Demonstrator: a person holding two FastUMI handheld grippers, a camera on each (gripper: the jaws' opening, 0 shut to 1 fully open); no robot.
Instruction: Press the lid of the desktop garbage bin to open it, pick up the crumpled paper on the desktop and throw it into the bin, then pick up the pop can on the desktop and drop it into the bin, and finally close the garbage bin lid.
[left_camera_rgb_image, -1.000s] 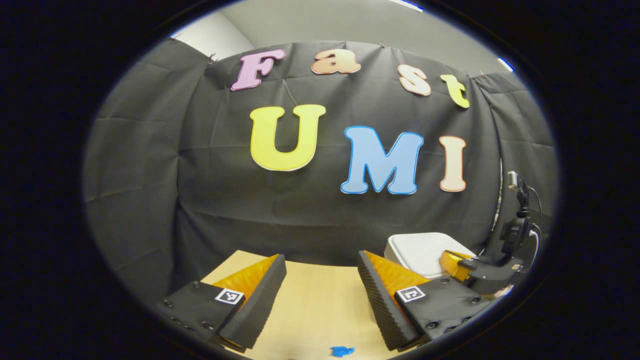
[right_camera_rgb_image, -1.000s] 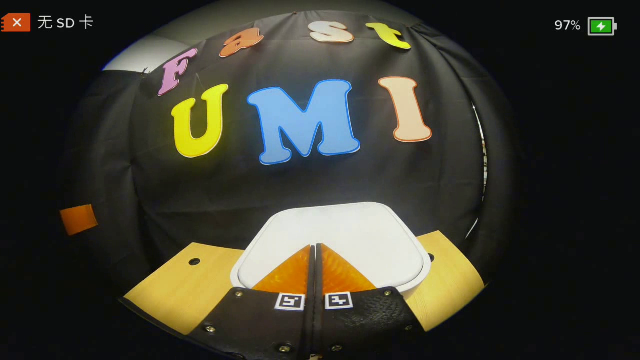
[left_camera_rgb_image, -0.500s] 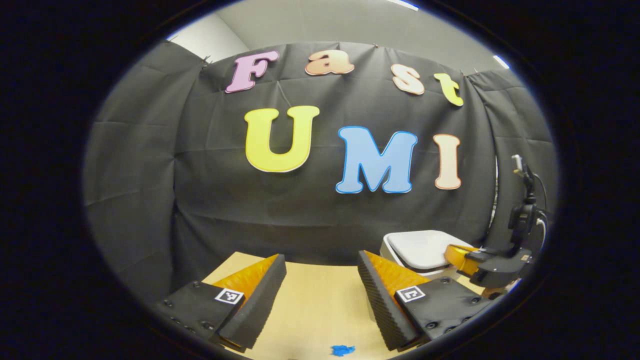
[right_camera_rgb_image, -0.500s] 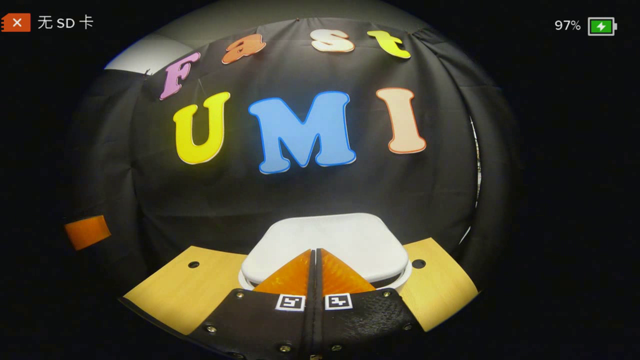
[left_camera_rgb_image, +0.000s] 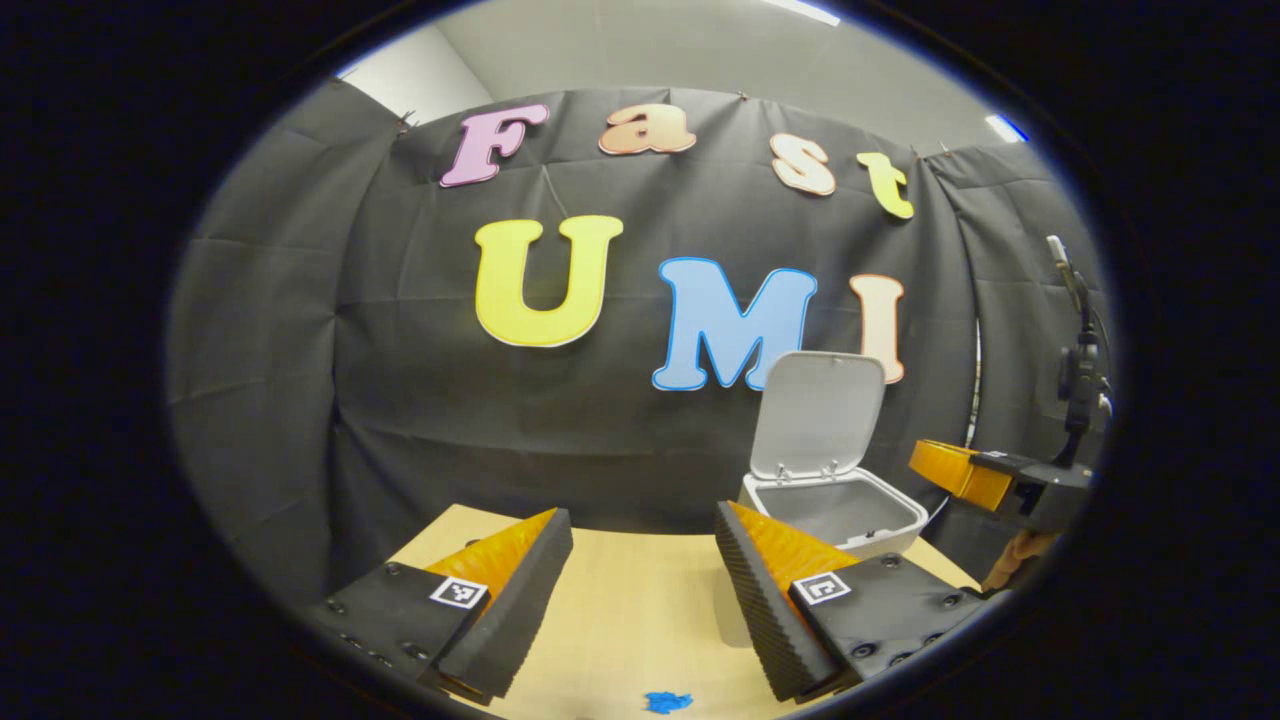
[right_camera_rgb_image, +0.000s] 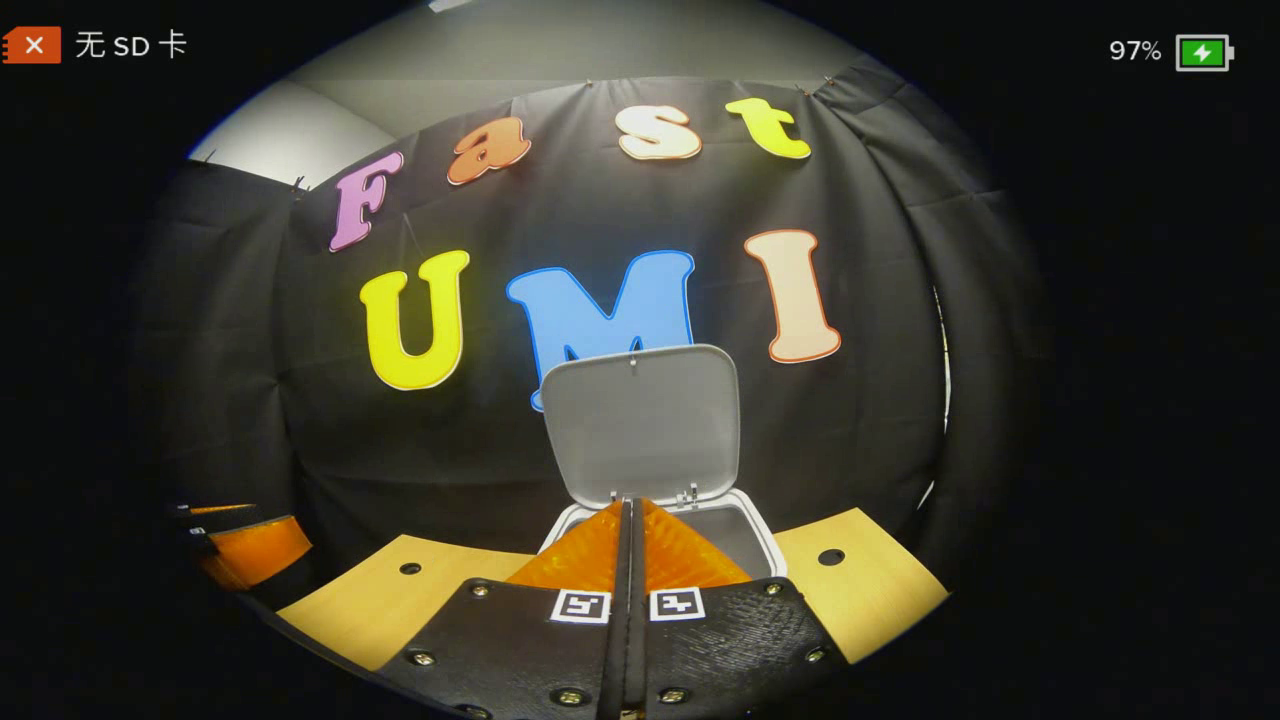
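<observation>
With the lid (right_camera_rgb_image: 640, 420) stood upright and the bin (left_camera_rgb_image: 835, 512) open on the table (left_camera_rgb_image: 620, 610), the right gripper (right_camera_rgb_image: 630, 540) is held above it, jaws pressed together, while the left gripper (left_camera_rgb_image: 640, 570) is kept spread, likely for the paper.

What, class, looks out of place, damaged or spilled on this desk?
Nothing looks damaged or spilled. The white plastic desktop bin sits square with its lid raised upright. One small blue scrap lies on the wooden desktop; what it is cannot be told.
</observation>
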